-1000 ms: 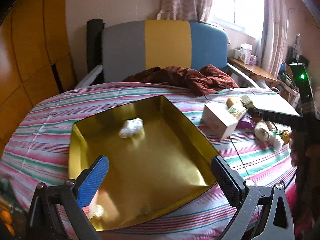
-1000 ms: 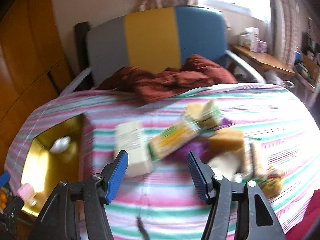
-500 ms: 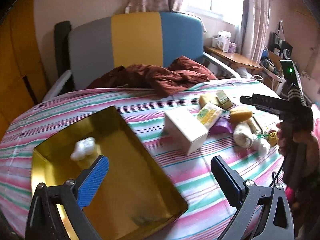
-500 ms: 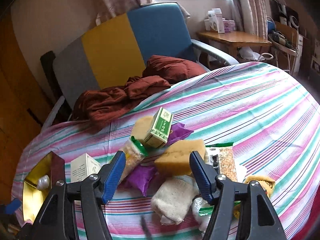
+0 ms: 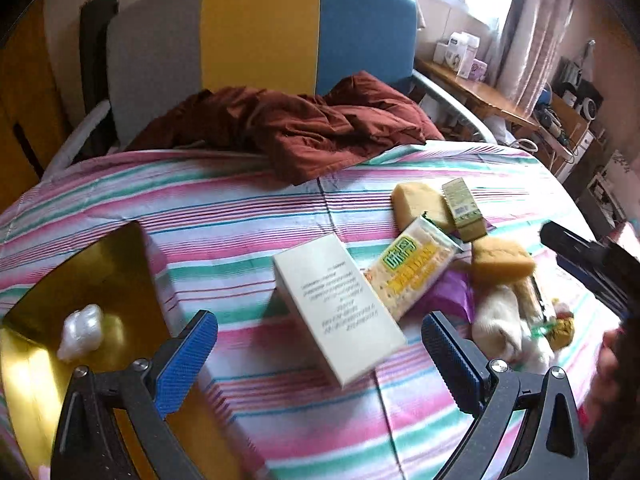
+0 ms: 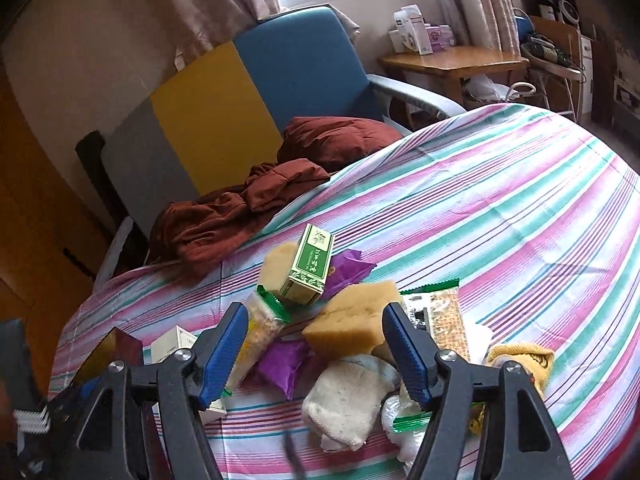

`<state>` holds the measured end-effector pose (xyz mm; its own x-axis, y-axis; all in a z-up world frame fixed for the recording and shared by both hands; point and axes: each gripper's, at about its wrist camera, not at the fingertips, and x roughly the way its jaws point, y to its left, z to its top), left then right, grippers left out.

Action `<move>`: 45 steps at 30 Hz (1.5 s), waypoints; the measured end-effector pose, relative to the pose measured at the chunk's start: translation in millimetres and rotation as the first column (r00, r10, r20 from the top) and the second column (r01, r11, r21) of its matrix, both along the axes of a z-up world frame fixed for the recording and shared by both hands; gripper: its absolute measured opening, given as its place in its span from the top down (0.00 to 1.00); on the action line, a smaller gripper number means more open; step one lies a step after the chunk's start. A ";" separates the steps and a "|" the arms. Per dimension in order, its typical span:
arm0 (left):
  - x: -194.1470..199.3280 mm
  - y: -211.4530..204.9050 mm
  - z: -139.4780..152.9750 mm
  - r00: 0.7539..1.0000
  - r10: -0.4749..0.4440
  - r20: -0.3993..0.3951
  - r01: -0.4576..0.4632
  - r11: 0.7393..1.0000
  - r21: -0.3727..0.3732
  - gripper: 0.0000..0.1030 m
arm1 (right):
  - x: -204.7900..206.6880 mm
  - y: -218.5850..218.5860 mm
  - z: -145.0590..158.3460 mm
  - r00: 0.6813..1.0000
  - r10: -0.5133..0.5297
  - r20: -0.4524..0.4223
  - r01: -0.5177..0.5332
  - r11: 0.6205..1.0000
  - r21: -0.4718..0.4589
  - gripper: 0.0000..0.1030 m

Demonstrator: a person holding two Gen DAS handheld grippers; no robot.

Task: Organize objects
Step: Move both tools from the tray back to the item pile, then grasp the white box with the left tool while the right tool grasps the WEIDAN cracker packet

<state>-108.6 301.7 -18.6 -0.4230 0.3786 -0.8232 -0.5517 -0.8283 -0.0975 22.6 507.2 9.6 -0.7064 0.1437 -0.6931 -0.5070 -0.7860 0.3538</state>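
A pile of objects lies on the striped tablecloth: a cream box (image 5: 340, 304), a cracker packet (image 5: 410, 270), a green box (image 6: 308, 266), a yellow sponge (image 6: 352, 324), a purple wrapper (image 6: 286, 364) and a rolled white sock (image 6: 344, 400). A gold tray (image 5: 92, 272) at the left holds a white crumpled lump (image 5: 80, 330). My left gripper (image 5: 320, 360) is open and empty, just in front of the cream box. My right gripper (image 6: 316, 356) is open and empty, over the sponge and the purple wrapper.
A dark red cloth (image 5: 288, 124) lies at the table's far edge against a grey, yellow and blue chair (image 5: 260, 28). A wooden side table (image 6: 452, 62) with small boxes stands at the far right. A yellow knitted item (image 6: 520, 360) lies at the pile's right.
My left gripper has swung right, from over the gold tray to the cream box. My right gripper has moved right and closer over the pile. Both have stayed open.
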 end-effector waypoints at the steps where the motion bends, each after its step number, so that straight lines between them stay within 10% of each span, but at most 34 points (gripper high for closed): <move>1: -2.6 3.7 -2.7 1.000 0.006 0.003 -0.006 1.000 -0.007 0.01 | -0.5 -0.8 0.0 1.000 0.004 0.001 -0.004 1.000 0.003 0.31; 9: -27.2 32.2 -30.8 0.998 0.028 0.057 -0.025 0.998 -0.058 0.05 | -4.7 -4.0 -3.1 1.000 0.025 0.011 -0.025 1.000 -0.001 0.31; 13: -33.7 28.2 -46.6 0.986 0.019 0.163 -0.019 1.000 -0.007 0.38 | -8.6 -7.3 -5.4 0.999 0.047 0.025 -0.047 0.999 0.002 0.31; 19: -26.8 8.5 -38.4 0.987 0.024 0.158 -0.037 0.997 0.074 0.51 | -15.4 -19.2 -9.4 0.993 0.107 0.046 -0.108 0.994 0.006 0.31; 30: 18.5 -43.8 14.3 0.997 -0.063 0.035 0.055 0.982 0.180 0.51 | -46.5 -53.0 -29.5 0.965 0.216 0.148 -0.214 0.976 -0.030 0.31; 45: 27.6 -178.6 34.6 0.993 0.122 0.004 -0.119 0.959 0.257 0.51 | -133.9 -74.4 -65.3 0.936 0.124 0.330 -0.102 0.991 -0.083 0.31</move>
